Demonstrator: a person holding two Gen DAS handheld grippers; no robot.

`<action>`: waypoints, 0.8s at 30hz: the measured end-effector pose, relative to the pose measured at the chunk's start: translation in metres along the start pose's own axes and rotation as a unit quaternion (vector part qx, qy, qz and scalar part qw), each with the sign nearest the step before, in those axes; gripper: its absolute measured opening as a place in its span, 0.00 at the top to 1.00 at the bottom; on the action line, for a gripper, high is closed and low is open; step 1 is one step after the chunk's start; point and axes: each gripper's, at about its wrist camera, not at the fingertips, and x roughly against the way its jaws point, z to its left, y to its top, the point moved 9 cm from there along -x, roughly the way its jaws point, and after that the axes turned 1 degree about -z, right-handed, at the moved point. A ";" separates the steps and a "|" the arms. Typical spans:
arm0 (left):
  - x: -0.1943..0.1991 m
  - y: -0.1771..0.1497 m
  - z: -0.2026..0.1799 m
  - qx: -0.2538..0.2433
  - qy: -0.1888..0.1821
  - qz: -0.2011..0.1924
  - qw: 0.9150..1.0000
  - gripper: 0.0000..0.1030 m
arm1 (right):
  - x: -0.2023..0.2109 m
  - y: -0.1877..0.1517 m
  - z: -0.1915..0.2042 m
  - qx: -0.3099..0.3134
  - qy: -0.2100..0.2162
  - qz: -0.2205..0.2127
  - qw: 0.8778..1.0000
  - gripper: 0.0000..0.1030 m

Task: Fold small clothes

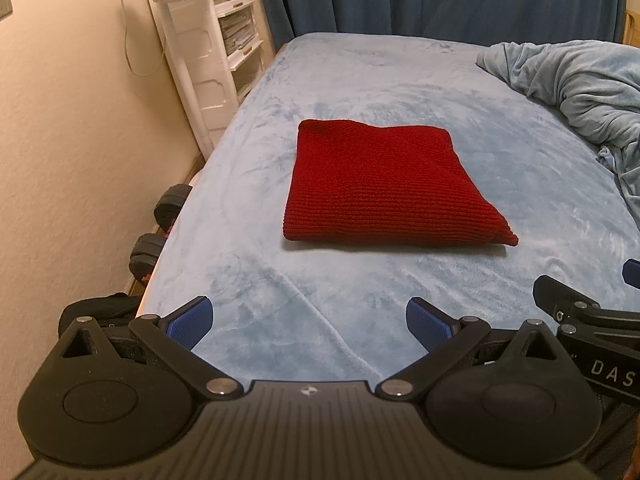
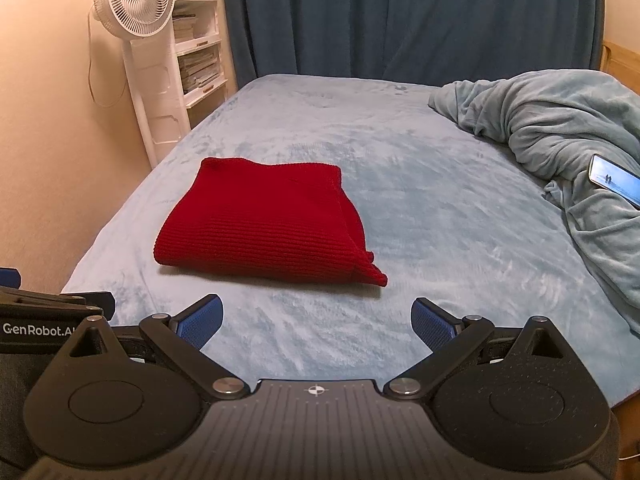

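Observation:
A red knitted garment (image 1: 384,188) lies folded into a flat rectangle on the light blue bed (image 1: 360,80); it also shows in the right wrist view (image 2: 260,224). My left gripper (image 1: 310,324) is open and empty, held above the bed's near edge, well short of the garment. My right gripper (image 2: 316,322) is open and empty too, near the front edge, to the right of the garment. Part of the right gripper shows at the right edge of the left wrist view (image 1: 588,316).
A crumpled light blue blanket (image 2: 560,128) lies at the right with a phone (image 2: 614,178) on it. A white fan (image 2: 136,0) and shelves (image 2: 200,52) stand at the far left by the wall. Dumbbells (image 1: 160,224) lie beside the bed. Dark blue curtains (image 2: 400,16) hang behind.

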 end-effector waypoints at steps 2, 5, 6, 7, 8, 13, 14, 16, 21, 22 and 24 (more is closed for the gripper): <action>0.000 0.000 0.000 0.000 -0.001 0.001 1.000 0.00 | 0.000 0.000 -0.001 0.001 0.000 0.000 1.000 0.03; 0.000 0.000 0.000 -0.001 -0.001 0.001 1.000 0.00 | 0.000 0.000 -0.001 0.001 0.000 0.000 1.000 0.03; 0.000 -0.001 0.000 -0.001 -0.002 0.001 1.000 0.00 | 0.000 -0.001 -0.001 0.001 0.000 0.001 1.000 0.03; 0.000 -0.001 0.000 0.000 -0.002 0.001 1.000 0.00 | 0.000 0.000 -0.001 0.001 0.001 0.001 1.000 0.03; 0.000 -0.001 0.000 -0.001 -0.001 0.001 1.000 0.00 | 0.000 0.000 -0.001 0.002 0.001 0.001 1.000 0.03; 0.000 -0.001 -0.001 -0.001 -0.001 0.002 1.000 0.00 | -0.001 0.000 -0.001 0.001 0.001 0.001 1.000 0.03; 0.000 -0.001 -0.001 -0.001 -0.001 0.001 1.000 0.00 | -0.001 0.000 -0.001 0.001 0.001 0.001 1.000 0.03; -0.001 -0.001 -0.001 -0.001 -0.001 0.002 1.000 0.00 | -0.001 0.000 -0.001 0.001 0.001 0.001 1.000 0.03; -0.003 -0.002 -0.002 -0.003 0.000 0.004 1.000 0.00 | -0.001 0.000 0.000 0.001 0.002 0.002 1.000 0.03; -0.003 -0.003 -0.003 -0.003 0.000 0.004 1.000 0.00 | -0.002 0.000 0.000 0.001 0.002 0.002 1.000 0.03; -0.004 -0.003 -0.003 -0.005 0.001 0.006 1.000 0.00 | -0.003 -0.001 0.000 0.001 0.003 0.003 1.000 0.03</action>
